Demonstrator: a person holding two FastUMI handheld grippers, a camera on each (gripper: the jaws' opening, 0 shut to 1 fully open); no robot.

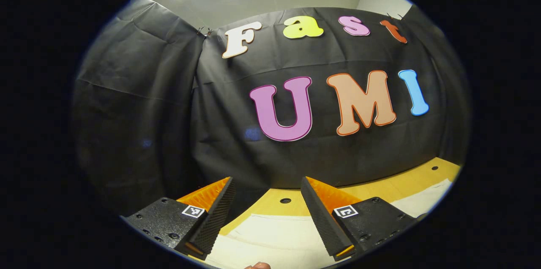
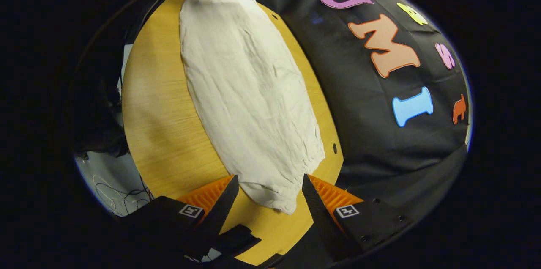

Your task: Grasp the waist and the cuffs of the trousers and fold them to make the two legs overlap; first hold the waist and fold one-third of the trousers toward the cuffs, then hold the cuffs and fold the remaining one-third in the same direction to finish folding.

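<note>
Left gripper view: left gripper [image 1: 267,195] held above desk [image 1: 405,186], jaws released, nothing btwn fingers; aimed at booth wall. White trousers [image 1: 274,235] lie flat under it, near desk's far edge.

Right gripper view: right gripper [image 2: 269,195] jaws released, apart, over near end of trousers [image 2: 249,91], not touching fabric. Trousers spread lengthwise along desk [image 2: 160,125], close to wall-side edge; bare wood on other side.
</note>
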